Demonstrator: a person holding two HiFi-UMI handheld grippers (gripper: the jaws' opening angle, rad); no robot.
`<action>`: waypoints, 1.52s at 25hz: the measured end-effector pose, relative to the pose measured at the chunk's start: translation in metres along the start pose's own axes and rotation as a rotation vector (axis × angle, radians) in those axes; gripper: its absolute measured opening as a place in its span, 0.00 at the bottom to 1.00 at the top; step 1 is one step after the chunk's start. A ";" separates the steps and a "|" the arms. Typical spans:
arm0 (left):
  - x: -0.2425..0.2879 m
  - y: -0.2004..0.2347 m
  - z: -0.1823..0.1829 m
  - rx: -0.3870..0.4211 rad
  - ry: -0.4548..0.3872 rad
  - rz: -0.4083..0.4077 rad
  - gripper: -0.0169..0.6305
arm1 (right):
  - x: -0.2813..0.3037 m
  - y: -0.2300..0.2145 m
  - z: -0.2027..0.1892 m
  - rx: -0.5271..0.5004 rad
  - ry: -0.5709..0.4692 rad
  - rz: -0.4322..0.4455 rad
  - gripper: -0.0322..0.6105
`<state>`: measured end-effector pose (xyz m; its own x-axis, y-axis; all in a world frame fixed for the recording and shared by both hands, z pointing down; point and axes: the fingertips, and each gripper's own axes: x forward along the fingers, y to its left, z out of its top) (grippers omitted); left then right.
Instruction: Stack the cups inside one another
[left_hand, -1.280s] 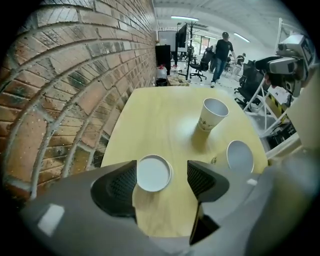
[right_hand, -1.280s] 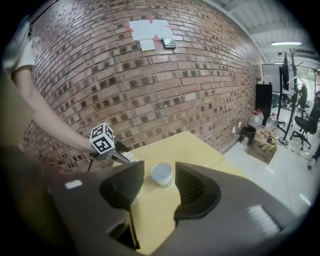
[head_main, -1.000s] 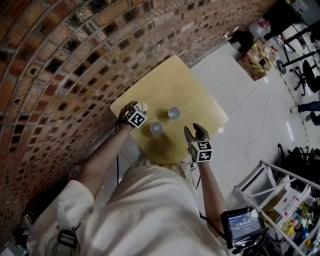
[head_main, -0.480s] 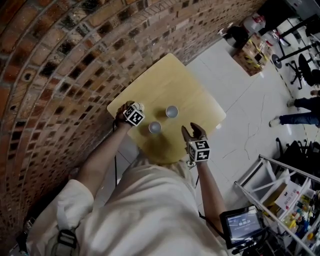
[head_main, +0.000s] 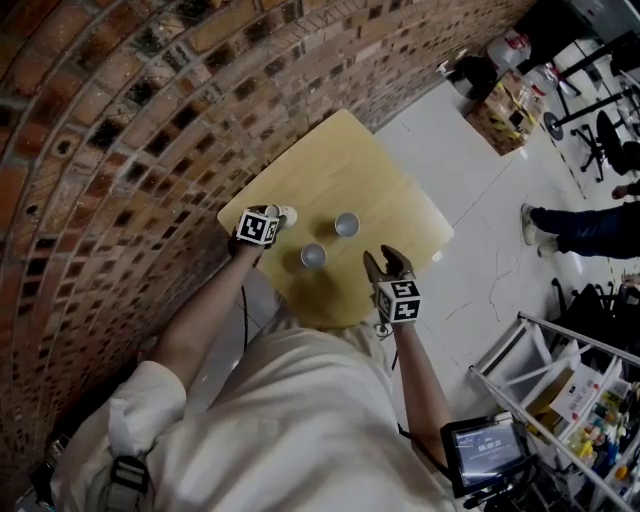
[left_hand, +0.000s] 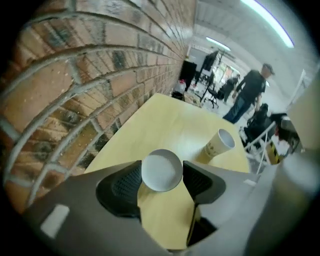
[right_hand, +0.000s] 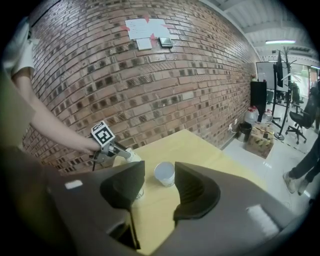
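Observation:
Three white paper cups stand upright on the yellow table (head_main: 380, 180). The leftmost cup (head_main: 287, 212) (left_hand: 161, 170) sits between the jaws of my left gripper (head_main: 277, 217) (left_hand: 162, 176), which are closing around it. The pads reach its rim, but I see no squeeze. A second cup (head_main: 313, 256) and a third cup (head_main: 346, 224) (left_hand: 218, 145) (right_hand: 165, 172) stand to the right. My right gripper (head_main: 388, 262) (right_hand: 159, 176) hovers open over the table's near edge, with nothing between its jaws. In the right gripper view its left jaw mostly hides the second cup.
A brick wall (head_main: 120, 130) borders the table's left and far sides. White tiled floor (head_main: 500, 230) lies to the right, where a person's legs (head_main: 580, 225) stand. A metal rack (head_main: 560, 400) is at the lower right, with boxes and chairs beyond.
My left gripper has rolled about its axis at the leftmost cup, and its marker cube now faces differently. The right gripper has stayed put. A person has walked closer on the floor at the right.

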<state>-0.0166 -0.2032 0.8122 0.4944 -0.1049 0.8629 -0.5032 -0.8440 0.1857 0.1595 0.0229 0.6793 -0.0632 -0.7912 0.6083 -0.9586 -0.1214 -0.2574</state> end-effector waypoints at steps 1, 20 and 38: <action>-0.004 -0.002 0.002 -0.078 -0.034 -0.036 0.46 | 0.000 0.001 0.001 0.004 -0.004 0.004 0.35; -0.110 -0.157 0.068 -0.191 -0.332 -0.922 0.46 | 0.027 0.022 0.015 0.149 -0.044 0.202 0.34; -0.138 -0.221 0.045 -0.147 -0.179 -1.179 0.46 | -0.001 0.058 0.004 -0.067 -0.066 0.437 0.17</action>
<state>0.0580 -0.0262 0.6316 0.7904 0.6105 0.0509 0.2547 -0.4030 0.8791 0.1053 0.0138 0.6607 -0.4504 -0.7965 0.4033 -0.8618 0.2699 -0.4295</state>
